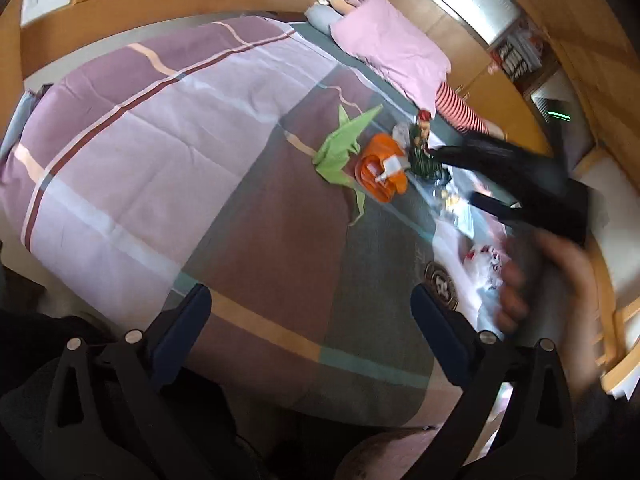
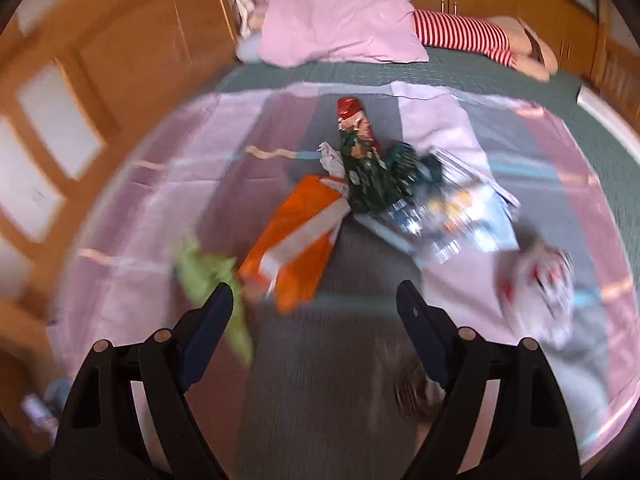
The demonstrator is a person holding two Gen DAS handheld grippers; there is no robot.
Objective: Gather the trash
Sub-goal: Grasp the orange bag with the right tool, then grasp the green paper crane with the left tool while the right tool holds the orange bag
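Trash sits in a loose pile on the bed (image 2: 400, 420), mid-quilt, w/ the pink pillow (image 2: 340, 24) at the far end. Nearest the right tongs (image 2: 314, 306): orange wrapper (image 2: 296, 240), flat, crinkly film w/ a white band; just left of it a green paper scrap (image 2: 204, 272), partly hidden behind the left finger. Further off, a dark green/red snack bag (image 2: 360, 160) lies on a clear shiny plastic pack (image 2: 440, 220); a white/red crumpled wrapper (image 2: 540, 292) is apart, to the right. All look v. light, soft, slippery, nothing fragile; thin film will prob. slide or fold, so best to pinch a raised crease or bunched edge rather than a flat face. On the orange one, the lifted near corner looks easiest. Right tongs stand wide apart, empty, above the quilt just short of the orange wrapper. Left tongs (image 1: 310, 304) also apart, empty, over bare quilt left of the pile. Heavy blur, so fine detail is unclear.
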